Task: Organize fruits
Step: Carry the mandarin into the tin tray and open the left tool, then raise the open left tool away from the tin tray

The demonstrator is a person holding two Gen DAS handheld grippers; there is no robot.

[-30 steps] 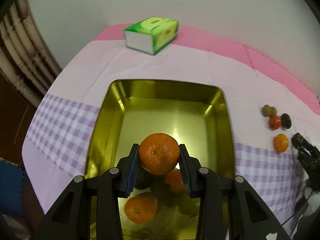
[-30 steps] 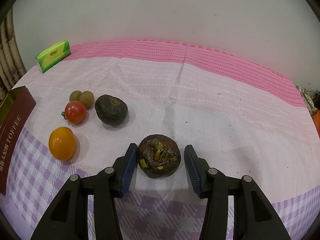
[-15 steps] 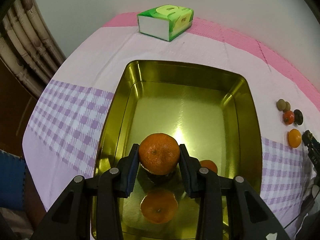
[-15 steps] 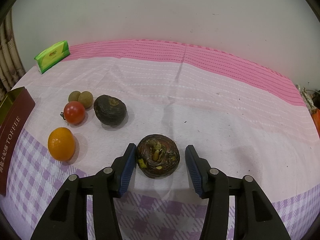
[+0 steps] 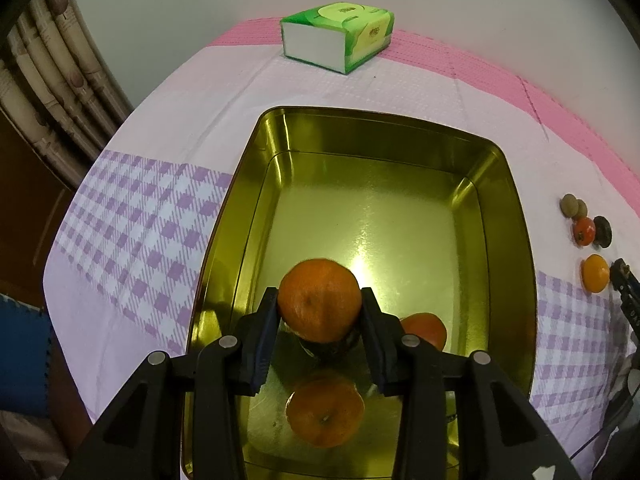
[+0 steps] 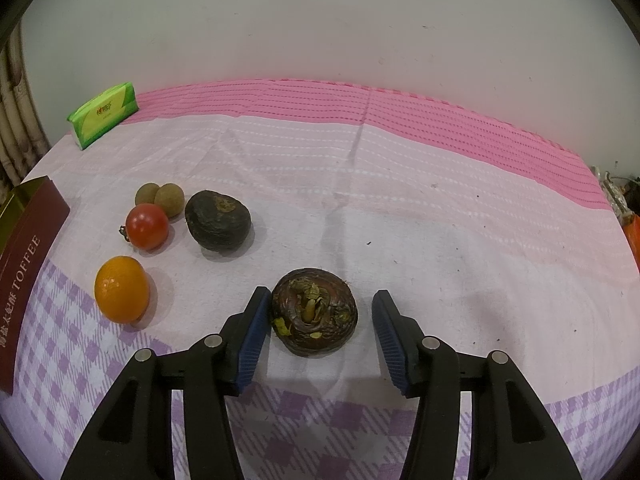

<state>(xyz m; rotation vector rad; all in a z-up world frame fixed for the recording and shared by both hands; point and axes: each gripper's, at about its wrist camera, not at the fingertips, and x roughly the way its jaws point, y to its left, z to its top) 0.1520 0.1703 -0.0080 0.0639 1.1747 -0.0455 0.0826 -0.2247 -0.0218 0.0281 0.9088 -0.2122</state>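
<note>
Since a second ago the left gripper (image 5: 320,312) has sunk lower into the gold tin (image 5: 516,216), whose floor now fills more of the left wrist view, and its jaws have just eased slightly, though the blue pads still sit against both sides of the one mandarin (image 5: 319,299) between them. That fruit is round, dull orange and finely dimpled, held just above the tin's floor near its near end; its mirror image shows in the metal below, and one more orange fruit (image 5: 430,328) lies beside it in the tin. On the right, the right gripper (image 6: 318,334) has its jaws apart and has just been widening them around one dark, wrinkled brown fruit (image 6: 314,312) resting on the cloth (image 6: 440,240), neither pad pressing it. Further left lie five loose fruits: one orange (image 6: 121,294), one red tomato (image 6: 147,226), two small brown longans (image 6: 160,198) and one dark round fruit (image 6: 218,220). One green tissue pack (image 6: 103,114) sits at the back.
</note>
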